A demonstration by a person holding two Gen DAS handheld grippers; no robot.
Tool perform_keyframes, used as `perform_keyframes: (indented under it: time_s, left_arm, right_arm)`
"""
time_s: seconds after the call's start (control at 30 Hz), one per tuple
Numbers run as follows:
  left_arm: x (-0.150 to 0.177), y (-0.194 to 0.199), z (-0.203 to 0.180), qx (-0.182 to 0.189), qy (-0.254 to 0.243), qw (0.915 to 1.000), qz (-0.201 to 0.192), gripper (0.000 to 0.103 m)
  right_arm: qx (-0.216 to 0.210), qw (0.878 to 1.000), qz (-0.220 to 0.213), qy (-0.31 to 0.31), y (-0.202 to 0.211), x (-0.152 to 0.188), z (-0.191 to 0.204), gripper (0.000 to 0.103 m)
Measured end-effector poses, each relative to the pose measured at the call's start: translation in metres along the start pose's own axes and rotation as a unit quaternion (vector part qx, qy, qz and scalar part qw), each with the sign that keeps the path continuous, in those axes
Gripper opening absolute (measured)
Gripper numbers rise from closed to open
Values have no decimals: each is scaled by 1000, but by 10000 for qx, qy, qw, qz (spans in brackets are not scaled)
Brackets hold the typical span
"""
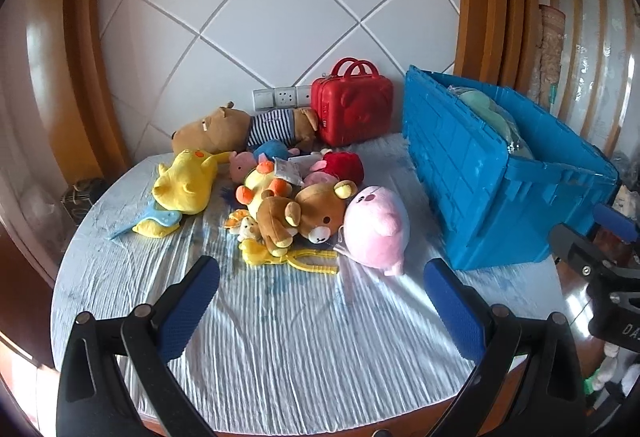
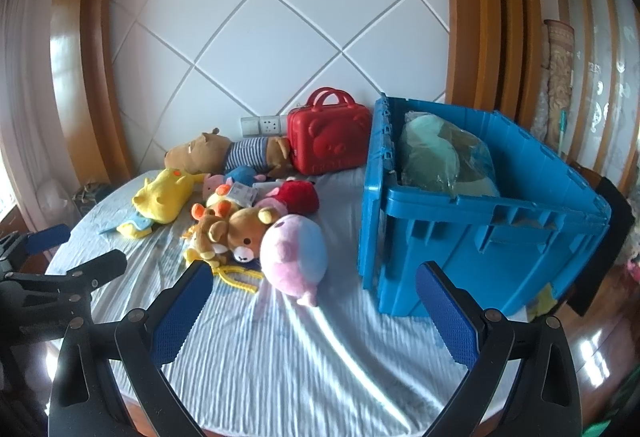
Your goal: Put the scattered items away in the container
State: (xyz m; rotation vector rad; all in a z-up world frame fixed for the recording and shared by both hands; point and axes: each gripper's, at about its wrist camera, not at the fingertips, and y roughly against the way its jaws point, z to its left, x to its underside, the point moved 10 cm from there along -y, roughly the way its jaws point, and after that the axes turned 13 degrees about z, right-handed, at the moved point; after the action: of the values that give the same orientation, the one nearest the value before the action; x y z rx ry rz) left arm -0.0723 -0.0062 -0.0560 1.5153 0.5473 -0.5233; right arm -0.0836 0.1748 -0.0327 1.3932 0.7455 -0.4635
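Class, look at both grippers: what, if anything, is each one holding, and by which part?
Nothing is held. The left gripper and the right gripper both stand open over the cloth, short of the toys.

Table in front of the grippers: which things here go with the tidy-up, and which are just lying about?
Job:
blue crate, a bagged green plush already inside
pink pig plush
brown bear plush
yellow plush
red plush
striped-shirt plush
yellow clip

Lying about:
wall sockets
red case, possibly
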Motion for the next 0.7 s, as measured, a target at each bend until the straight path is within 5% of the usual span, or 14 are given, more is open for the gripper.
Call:
perform_keyframes:
  time_s: [0.7]
  left_arm:
    - [4, -1, 6, 154, 12, 9999, -14, 103]
  right_arm:
    - [32, 10000, 37, -37, -2, 1, 5, 103]
